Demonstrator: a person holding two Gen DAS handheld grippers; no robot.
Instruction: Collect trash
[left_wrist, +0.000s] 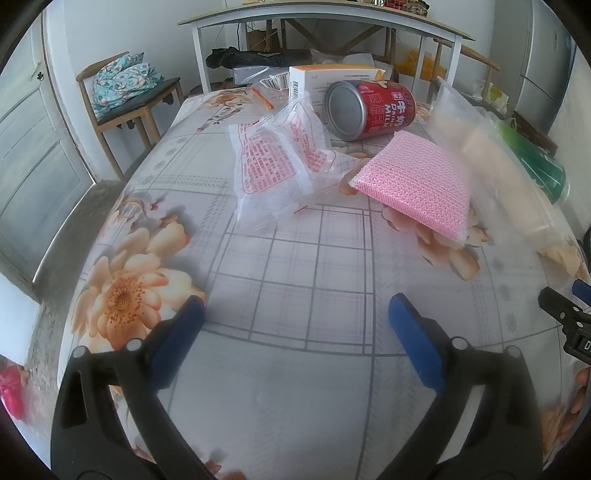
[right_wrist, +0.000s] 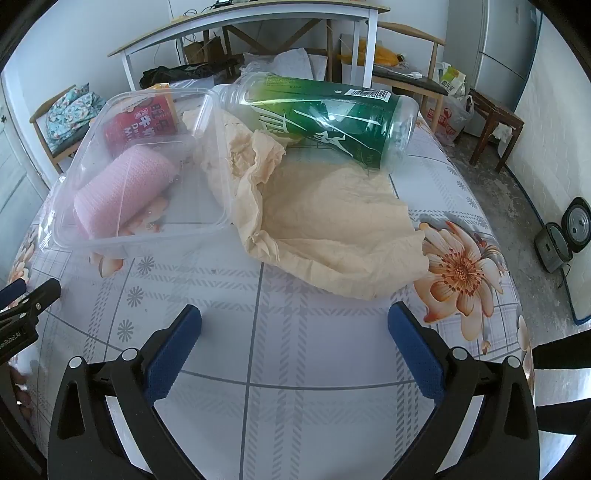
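Note:
Trash lies on a floral tablecloth (left_wrist: 295, 266). In the left wrist view a crumpled clear bag with red print (left_wrist: 273, 166), a red milk can (left_wrist: 369, 109) on its side, a pink sponge (left_wrist: 413, 184) and a white box (left_wrist: 321, 79) lie ahead. My left gripper (left_wrist: 295, 339) hangs open over bare cloth, short of them. In the right wrist view a clear plastic tub (right_wrist: 147, 173), a crumpled tan paper (right_wrist: 325, 221) and a green-labelled clear bottle (right_wrist: 332, 118) on its side lie ahead. My right gripper (right_wrist: 293, 343) is open and empty, just short of the paper.
A wooden chair (left_wrist: 125, 99) with folded cloth stands left of the table, a white desk (left_wrist: 325, 26) behind it. To the right are a wooden stool (right_wrist: 495, 122), bags on the floor and a rice cooker (right_wrist: 565, 232). Each gripper shows at the edge of the other's view.

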